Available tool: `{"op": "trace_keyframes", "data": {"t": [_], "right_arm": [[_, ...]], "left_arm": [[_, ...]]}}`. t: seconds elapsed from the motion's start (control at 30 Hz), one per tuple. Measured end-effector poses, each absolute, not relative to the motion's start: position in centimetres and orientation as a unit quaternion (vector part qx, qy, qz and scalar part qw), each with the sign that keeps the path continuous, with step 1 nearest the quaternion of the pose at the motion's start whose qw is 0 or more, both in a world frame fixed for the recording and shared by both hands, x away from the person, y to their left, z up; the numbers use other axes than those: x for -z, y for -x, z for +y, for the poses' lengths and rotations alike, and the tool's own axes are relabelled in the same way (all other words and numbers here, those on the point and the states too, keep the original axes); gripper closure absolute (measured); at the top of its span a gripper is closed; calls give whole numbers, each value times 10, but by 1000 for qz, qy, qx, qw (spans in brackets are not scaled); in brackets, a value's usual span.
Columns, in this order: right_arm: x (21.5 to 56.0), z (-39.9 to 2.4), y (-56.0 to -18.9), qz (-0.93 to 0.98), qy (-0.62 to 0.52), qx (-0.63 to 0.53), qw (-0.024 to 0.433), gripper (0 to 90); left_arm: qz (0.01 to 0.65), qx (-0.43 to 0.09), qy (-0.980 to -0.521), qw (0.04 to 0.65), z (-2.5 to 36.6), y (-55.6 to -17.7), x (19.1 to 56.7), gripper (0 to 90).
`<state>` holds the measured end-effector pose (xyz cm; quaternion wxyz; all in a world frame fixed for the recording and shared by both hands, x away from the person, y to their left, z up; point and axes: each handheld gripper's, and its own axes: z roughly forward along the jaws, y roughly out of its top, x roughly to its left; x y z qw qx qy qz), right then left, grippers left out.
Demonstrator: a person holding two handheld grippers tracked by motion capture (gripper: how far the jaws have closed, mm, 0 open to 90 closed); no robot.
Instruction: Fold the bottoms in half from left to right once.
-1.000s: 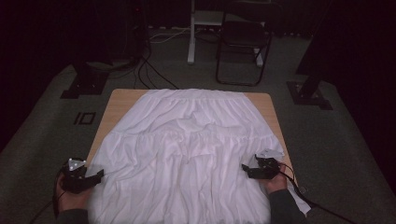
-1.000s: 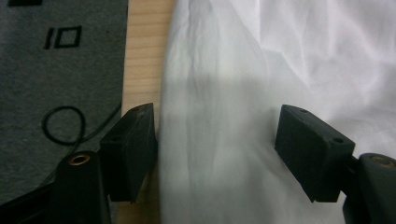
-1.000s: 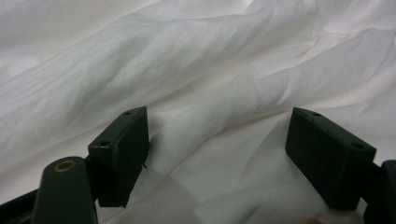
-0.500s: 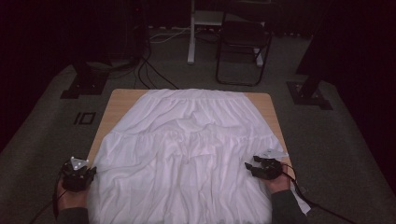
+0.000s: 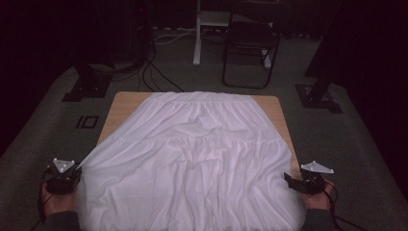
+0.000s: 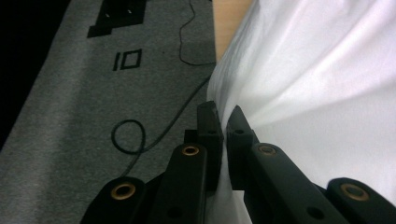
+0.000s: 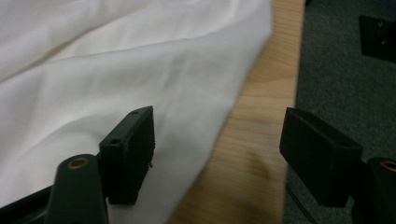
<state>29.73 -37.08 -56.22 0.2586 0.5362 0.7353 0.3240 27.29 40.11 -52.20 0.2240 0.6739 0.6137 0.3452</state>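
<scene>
White fabric — a wide gathered cloth (image 5: 202, 159) — covers nearly the whole wooden table (image 5: 124, 102), leaving bare wood only along the far left corner, the far right corner and a strip down the right edge; its near hem hangs over the near edge toward the person. At the near left corner the left gripper (image 5: 65, 175) has its two black jaws pinched together on the cloth's left edge, and in the left gripper view (image 6: 223, 126) the white fabric runs straight down into the narrow slit between them, pulled off the table's side above grey carpet (image 6: 93, 107) and a looping cable (image 6: 140, 140). At the near right corner the right gripper (image 5: 300, 182) sits just off the table — its jaws have just been opening and stand wide apart. In the right gripper view (image 7: 219, 154) the cloth's edge and bare wood lie between them, unpinched.
</scene>
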Motion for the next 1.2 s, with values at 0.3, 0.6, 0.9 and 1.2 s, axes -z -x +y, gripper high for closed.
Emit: {"op": "trace_keyframes", "data": {"t": [0.3,0.6,0.9,1.2], "right_arm": [[565,-374,-301,743,-544,-320,225,850],[566,-370,-302,733,-544,-343,222,420],[562,-371,-300,738,-563,-297,226,888],[562,-376,-294,732,-569,-302,224,887]], "left_arm": [[616,-348,-669,226,405,-276,525,883],[612,-352,-671,225,401,-275,525,882],[620,-363,-661,217,412,-280,520,884],[679,-403,-583,191,446,-288,489,885]]}}
